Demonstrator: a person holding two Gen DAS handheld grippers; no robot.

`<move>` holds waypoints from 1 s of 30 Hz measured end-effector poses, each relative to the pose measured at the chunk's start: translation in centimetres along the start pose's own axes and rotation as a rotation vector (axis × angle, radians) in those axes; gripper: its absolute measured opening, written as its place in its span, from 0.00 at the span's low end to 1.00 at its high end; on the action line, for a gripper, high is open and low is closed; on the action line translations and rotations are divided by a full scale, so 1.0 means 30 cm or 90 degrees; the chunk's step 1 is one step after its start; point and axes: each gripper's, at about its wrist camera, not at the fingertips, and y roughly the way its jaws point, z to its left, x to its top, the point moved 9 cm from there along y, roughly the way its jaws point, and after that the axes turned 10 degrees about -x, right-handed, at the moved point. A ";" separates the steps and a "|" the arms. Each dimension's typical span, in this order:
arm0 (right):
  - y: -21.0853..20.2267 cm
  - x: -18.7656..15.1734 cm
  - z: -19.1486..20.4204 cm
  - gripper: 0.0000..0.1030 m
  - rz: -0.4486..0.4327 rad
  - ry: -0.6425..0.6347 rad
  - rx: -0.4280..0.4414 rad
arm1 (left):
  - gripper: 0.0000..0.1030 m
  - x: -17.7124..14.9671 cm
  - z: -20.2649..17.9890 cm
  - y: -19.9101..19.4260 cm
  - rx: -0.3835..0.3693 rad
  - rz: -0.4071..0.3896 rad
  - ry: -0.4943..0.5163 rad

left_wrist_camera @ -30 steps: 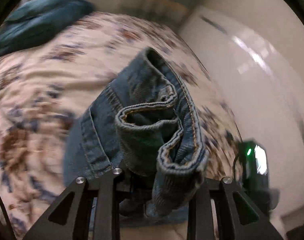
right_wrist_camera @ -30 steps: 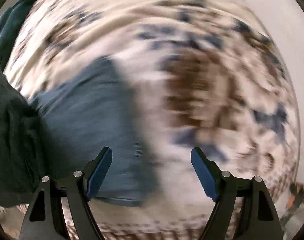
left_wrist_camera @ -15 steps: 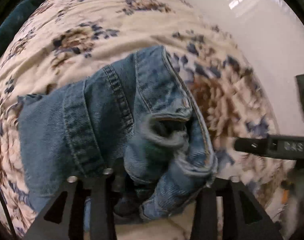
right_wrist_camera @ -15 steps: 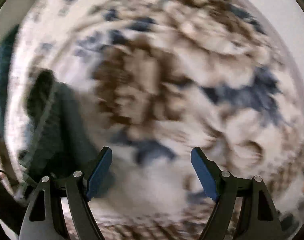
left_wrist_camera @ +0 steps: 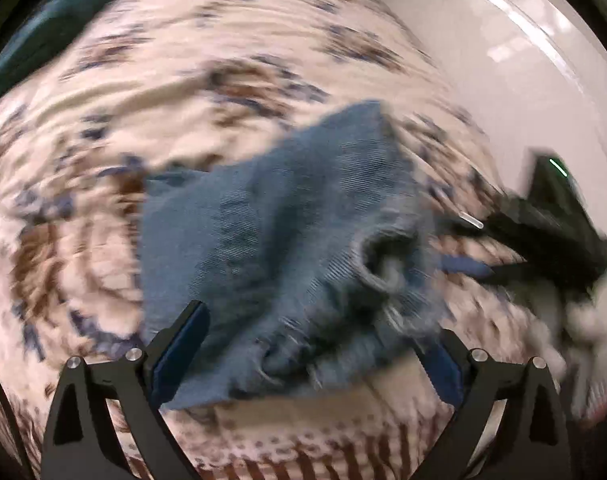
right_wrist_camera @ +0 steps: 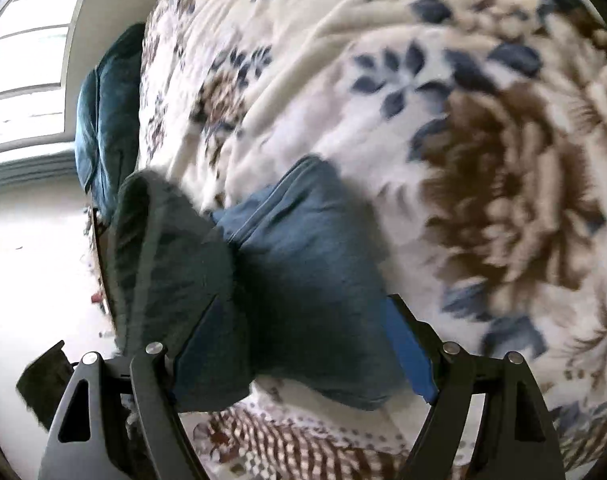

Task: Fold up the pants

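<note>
Between the fingers of our left gripper [left_wrist_camera: 309, 344] we are seeing a rumpled bundle of blue denim pants [left_wrist_camera: 287, 240], and the jaws have just been opening: they are now standing wide apart, with the cloth lying loose between the blue pads and neither pad pressing on it. The pants are resting on the floral bedspread [left_wrist_camera: 175, 80], near its patterned edge, with a rolled hem or cuff opening showing toward the right side of the bundle; the picture is blurred, so we cannot tell how neatly the layers are lying. Further right in the same view, our right gripper [left_wrist_camera: 543, 220] is showing as a dark blurred shape with a small green light, just beside the denim. From the right wrist view, that right gripper [right_wrist_camera: 307, 340] is also standing with its jaws well apart, and the folded denim [right_wrist_camera: 303, 240] is lying between and beyond its pads; whether either pad is touching the cloth we cannot tell. A darker greenish piece of fabric [right_wrist_camera: 163, 260] is lying against the left side of the denim. Beyond it, a teal pillow [right_wrist_camera: 107, 112] is sitting at the far edge of the bedspread [right_wrist_camera: 463, 120], and a bright window [right_wrist_camera: 27, 60] is glowing at the upper left.
</note>
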 end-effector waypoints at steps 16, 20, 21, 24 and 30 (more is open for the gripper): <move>0.228 -0.059 0.010 0.52 0.045 -0.096 -0.153 | 0.96 0.001 0.497 -0.075 0.158 -0.074 -0.217; 0.147 -0.126 0.039 0.31 0.016 -0.087 -0.138 | 0.96 0.009 0.587 -0.061 0.166 -0.070 -0.239; 0.119 -0.144 0.039 0.26 0.016 -0.073 -0.131 | 0.96 0.012 0.595 -0.051 0.160 -0.065 -0.238; 0.041 -0.195 0.009 0.13 0.020 -0.008 -0.119 | 0.96 0.027 0.591 -0.013 0.141 -0.050 -0.228; 0.091 -0.217 -0.071 0.13 0.026 -0.003 -0.184 | 0.96 0.060 0.560 0.065 0.131 -0.018 -0.191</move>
